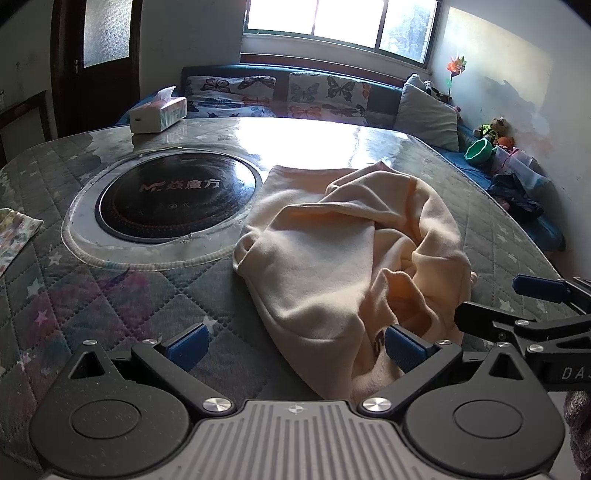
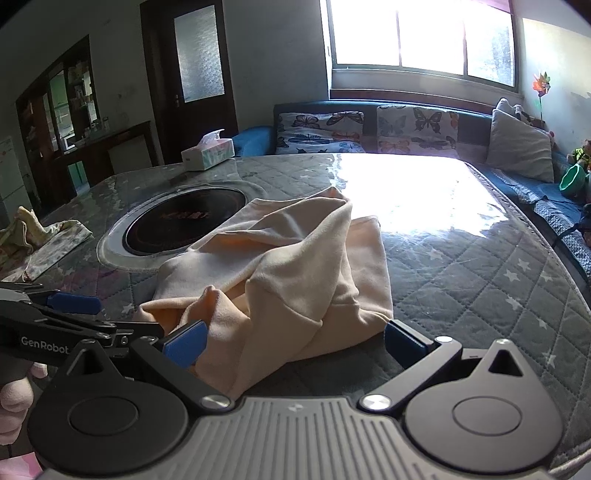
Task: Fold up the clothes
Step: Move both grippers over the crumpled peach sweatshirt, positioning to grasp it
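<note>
While both tools are held low at the near edge of the worktop [image 1: 110, 288], the left tool [image 1: 295, 345] is seen spread wide, its right pad touching the cream garment [image 1: 332, 258]. The right tool [image 2: 293, 341] is likewise spread, the garment's near folds lying between its pads. The garment is crumpled beside a round inset hob [image 1: 177, 195]. A tissue box [image 1: 158, 114] stands at the far edge, with a cushioned bench [image 2: 369, 125] under the window [image 2: 417, 33].

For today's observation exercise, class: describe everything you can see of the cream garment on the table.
The cream garment is soft, fleece-like fabric, lying crumpled in loose overlapping folds on the quilted table cover, its far edge overlapping the round black cooktop. A dark print peeks out near its front edge. Both open grippers flank its near edge; neither holds it.
</note>
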